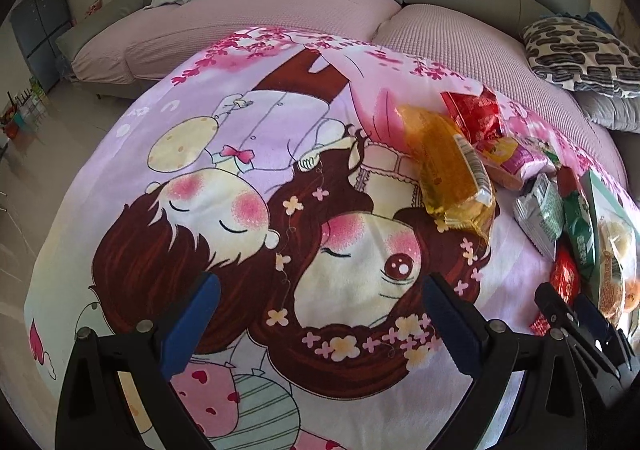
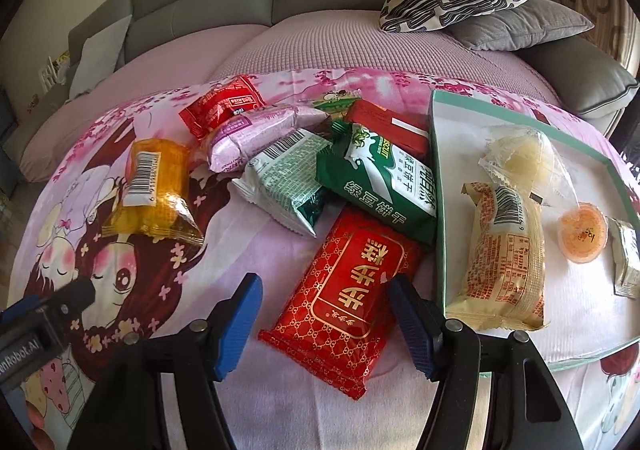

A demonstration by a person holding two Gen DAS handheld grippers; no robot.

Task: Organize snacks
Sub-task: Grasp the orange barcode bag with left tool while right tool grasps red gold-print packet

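- The right gripper (image 2: 324, 326) hangs over the red packet with gold lattice (image 2: 344, 298), its blue fingers (image 2: 240, 326) apart and standing either side of the packet's near half; neither pad presses the wrapper yet, so nothing is held.
- The packet lies on the cartoon blanket (image 2: 248, 242) just beside the white tray (image 2: 436, 185), its far end tucked under the green biscuit packet (image 2: 376, 177) at about 12 o'clock from the gripper.
- To do this step well, I would come down squarely over the near half, well clear of that overlap — a grip too far up would drag the green packet along.
- Close across the narrow width, gently; the filling looks soft and the foil is likely slippery.
- Lift before swinging toward 3 o'clock, since the tray's raised green rim stands in the way, and set it down on a bare patch near the pale long packet (image 2: 504, 250) and the orange jelly cup (image 2: 582, 236).
- The left gripper (image 1: 316, 326) is also spread wide and empty over bare blanket, with the yellow packet (image 1: 456, 173) at its 1 o'clock — a sensible next pick.
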